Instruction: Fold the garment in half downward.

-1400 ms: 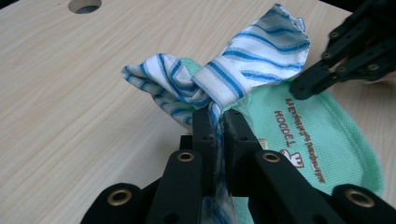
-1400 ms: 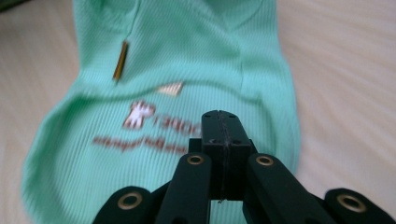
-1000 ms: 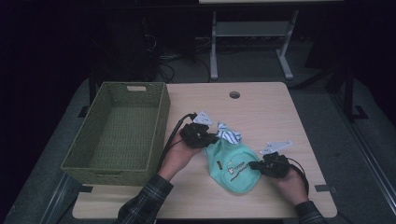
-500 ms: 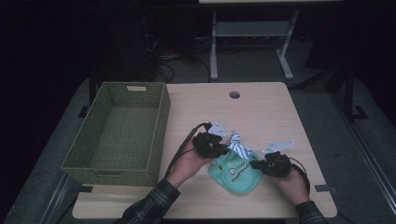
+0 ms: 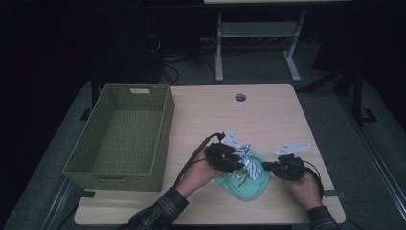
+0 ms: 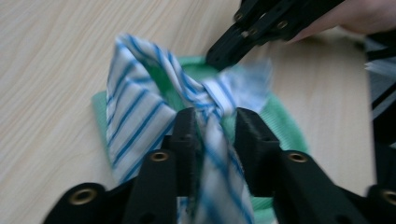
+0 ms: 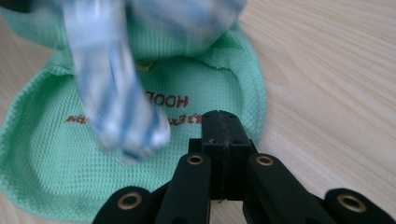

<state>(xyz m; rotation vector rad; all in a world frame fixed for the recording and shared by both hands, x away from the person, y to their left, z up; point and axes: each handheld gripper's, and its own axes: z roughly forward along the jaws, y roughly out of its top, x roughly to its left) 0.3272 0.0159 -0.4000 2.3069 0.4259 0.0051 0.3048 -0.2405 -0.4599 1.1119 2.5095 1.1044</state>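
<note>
A mint-green mesh cloth (image 5: 242, 184) with brown lettering lies flat near the table's front edge. On it rests a white cloth with blue stripes (image 5: 250, 163), bunched up. My left gripper (image 5: 237, 160) hovers over the green cloth's left part. In the left gripper view its jaws (image 6: 215, 121) have just been opening, and the striped cloth (image 6: 135, 116) still hangs loosely in the gap. My right gripper (image 5: 265, 166) is at the green cloth's right rim. Its jaws (image 7: 222, 119) are shut and seem to pinch the edge of the green cloth (image 7: 46, 154).
A green woven basket (image 5: 163, 124), with nothing in it, stands on the left side of the table. The wooden table (image 5: 268, 120) has a small round hole (image 5: 240, 97) near its far edge. A metal stand is on the dark floor behind.
My left gripper has carried the striped cloth rightward from the green cloth's upper left onto its middle, and its jaws have spread apart. The right gripper has stayed put.
</note>
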